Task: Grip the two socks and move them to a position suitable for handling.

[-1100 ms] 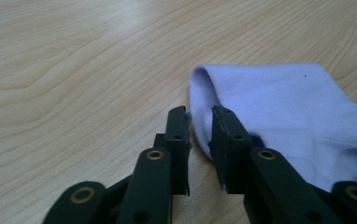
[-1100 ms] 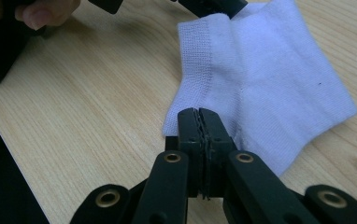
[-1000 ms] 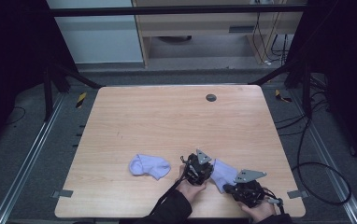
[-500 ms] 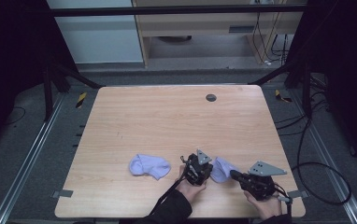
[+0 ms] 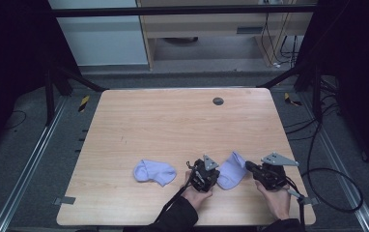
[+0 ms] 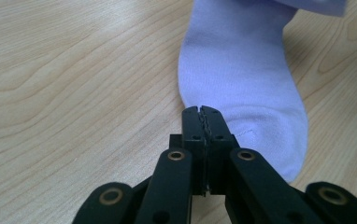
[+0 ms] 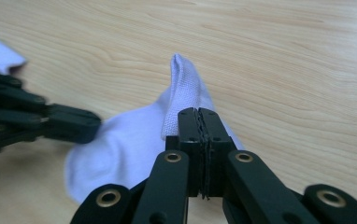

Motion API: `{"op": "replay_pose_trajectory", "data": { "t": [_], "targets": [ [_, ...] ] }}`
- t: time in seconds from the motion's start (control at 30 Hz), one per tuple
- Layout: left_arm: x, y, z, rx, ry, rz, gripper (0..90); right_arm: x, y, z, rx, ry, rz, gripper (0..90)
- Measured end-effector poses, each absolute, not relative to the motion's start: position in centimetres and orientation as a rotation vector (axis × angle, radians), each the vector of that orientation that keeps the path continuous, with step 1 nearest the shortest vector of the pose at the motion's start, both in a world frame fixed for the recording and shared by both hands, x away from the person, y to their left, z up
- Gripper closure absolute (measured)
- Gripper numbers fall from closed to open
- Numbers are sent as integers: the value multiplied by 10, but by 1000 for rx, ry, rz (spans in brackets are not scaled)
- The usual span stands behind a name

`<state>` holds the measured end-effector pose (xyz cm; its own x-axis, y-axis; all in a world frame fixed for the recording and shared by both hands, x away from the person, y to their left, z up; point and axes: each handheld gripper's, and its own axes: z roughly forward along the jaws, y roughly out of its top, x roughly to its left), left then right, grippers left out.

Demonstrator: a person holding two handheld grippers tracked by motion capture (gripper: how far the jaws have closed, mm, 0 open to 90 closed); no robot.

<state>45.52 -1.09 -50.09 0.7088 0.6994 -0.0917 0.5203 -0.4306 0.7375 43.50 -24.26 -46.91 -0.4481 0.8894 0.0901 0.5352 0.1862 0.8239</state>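
A pale lilac sock (image 5: 231,170) lay on the near right part of the wooden tabletop (image 5: 173,125), stretched between the two tools. The left tool (image 5: 205,175) was clenched on the sock's toe end (image 6: 260,135), its jaws pressed together over a thin pinch of cloth, and the right tool (image 5: 250,167) was clenched on the ribbed cuff (image 7: 182,91), which stood up in a narrow fold above the jaws. The sock looked light, soft and limp, a fine knit that would sag and crease wherever it was not held, so taking it by the two ends seemed the sound way to pull it flat. A thin pinch of knit could slip if tugged hard. A second sock (image 5: 154,171) of the same colour lay crumpled to the left, well apart from the tools. The tabletop was smooth, pale wood grain.
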Motion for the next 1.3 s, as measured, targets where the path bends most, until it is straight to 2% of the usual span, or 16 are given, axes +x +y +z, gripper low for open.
{"op": "replay_pose_trajectory", "data": {
  "t": [0.33,0.43,0.6,0.67,0.73,0.87,1.0,1.3],
  "targets": [
    [455,-11,-501,2133,932,295,889,466,-251,-483,1420,2033,1038,882],
    [455,-11,-500,2126,934,307,874,468,-255,-483,1426,2017,1026,851],
    [454,-7,-497,2102,955,318,719,467,-261,-479,1410,1973,1022,765],
    [454,-7,-495,2099,956,326,695,467,-262,-478,1404,1969,1020,757],
    [451,-5,-492,2093,960,367,604,469,-265,-477,1394,1977,1017,722],
    [447,-6,-491,2110,960,385,532,476,-267,-481,1409,2003,1000,687],
    [445,-9,-494,2120,969,364,535,487,-267,-487,1425,2026,982,678],
    [443,-15,-499,2127,989,297,685,500,-266,-498,1443,2083,941,731]
  ]
}}
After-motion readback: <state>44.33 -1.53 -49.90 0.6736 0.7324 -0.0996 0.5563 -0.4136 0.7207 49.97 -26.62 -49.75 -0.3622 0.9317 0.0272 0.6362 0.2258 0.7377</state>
